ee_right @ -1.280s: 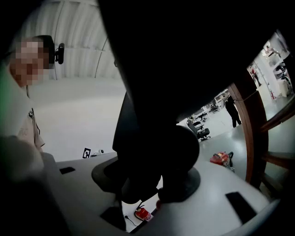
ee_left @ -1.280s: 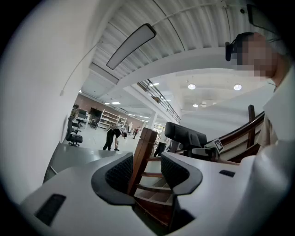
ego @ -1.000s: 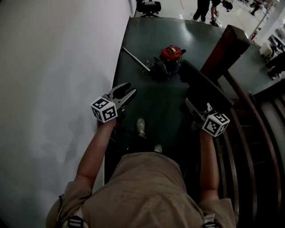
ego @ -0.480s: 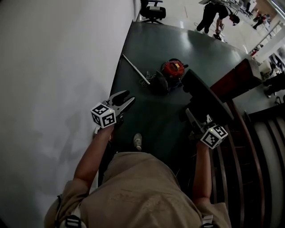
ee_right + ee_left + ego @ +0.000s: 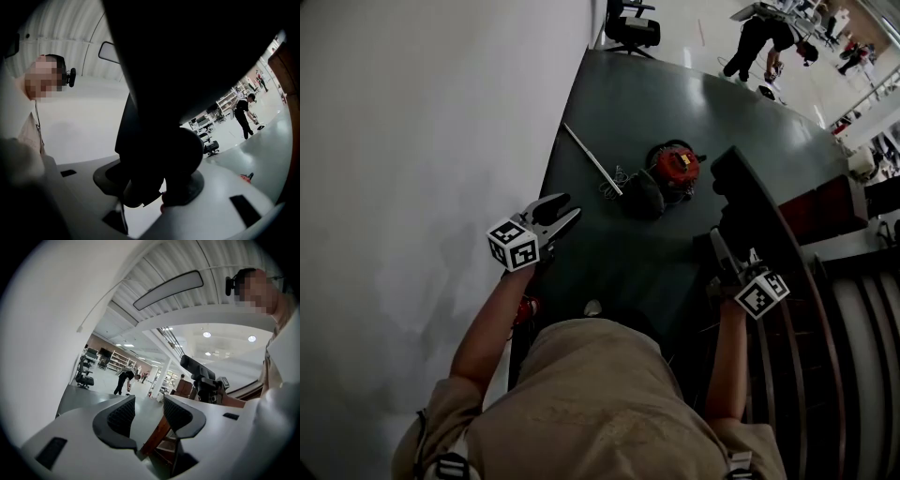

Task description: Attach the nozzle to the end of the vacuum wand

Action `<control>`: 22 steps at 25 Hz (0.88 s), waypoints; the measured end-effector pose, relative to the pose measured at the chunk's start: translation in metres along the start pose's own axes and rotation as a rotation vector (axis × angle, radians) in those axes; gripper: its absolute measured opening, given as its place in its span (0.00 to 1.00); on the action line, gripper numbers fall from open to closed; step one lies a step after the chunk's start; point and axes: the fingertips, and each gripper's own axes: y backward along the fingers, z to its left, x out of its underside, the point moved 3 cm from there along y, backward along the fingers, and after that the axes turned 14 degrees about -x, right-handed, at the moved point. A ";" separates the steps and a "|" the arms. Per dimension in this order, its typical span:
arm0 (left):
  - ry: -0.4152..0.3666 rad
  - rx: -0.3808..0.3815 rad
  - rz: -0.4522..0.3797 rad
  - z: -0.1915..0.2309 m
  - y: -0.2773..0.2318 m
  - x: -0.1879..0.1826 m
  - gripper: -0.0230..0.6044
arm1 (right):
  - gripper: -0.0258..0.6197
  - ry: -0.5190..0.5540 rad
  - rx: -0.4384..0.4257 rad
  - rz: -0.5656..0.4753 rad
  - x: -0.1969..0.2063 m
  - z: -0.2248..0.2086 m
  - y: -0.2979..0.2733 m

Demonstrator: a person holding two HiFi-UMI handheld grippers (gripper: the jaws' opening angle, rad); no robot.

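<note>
Quick update: nothing's been attached yet. What's changed over the last second is that ground has been covered toward the vacuum. The red vacuum canister [image 5: 676, 167] and the metal wand [image 5: 592, 159] sit lower in the head view than they did a second ago, so they've been brought closer. Both are lying on the dark green floor [image 5: 675, 103], with the wand stretched out beside the white wall [image 5: 412, 141]. One end of it is near the dark tangle next to the canister.

The tongs themselves haven't been altered at all. The left tongs [image 5: 572, 206] are carried with the jaws apart and nothing in them. In the left gripper view only the far room is seen through the gap of the left tongs [image 5: 150, 401]. The right tongs [image 5: 720, 248] are clamped on a big black piece, taken to be the nozzle [image 5: 750, 206]. It juts forward past the jaws, and most of the right gripper view is blocked by the nozzle [image 5: 154, 93], with the right tongs [image 5: 157, 187] closed around its lower part. The same grip is seen in all three head views.

So this is probably just the walk-up stage. The nozzle is in hand but well apart from the wand. The wand hasn't been touched, and the free left tongs will likely be needed to lift its end so the nozzle can be pushed on.
</note>
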 end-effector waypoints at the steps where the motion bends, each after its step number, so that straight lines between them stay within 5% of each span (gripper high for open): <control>1: 0.024 -0.006 0.003 0.010 -0.003 0.000 0.32 | 0.34 -0.005 0.005 0.005 0.001 -0.003 -0.005; 11: 0.061 -0.054 0.035 0.082 -0.070 -0.001 0.32 | 0.34 0.008 -0.018 0.061 0.000 -0.082 -0.074; 22: 0.090 -0.216 0.101 0.184 -0.235 -0.027 0.32 | 0.34 0.072 -0.096 0.068 -0.033 -0.285 -0.188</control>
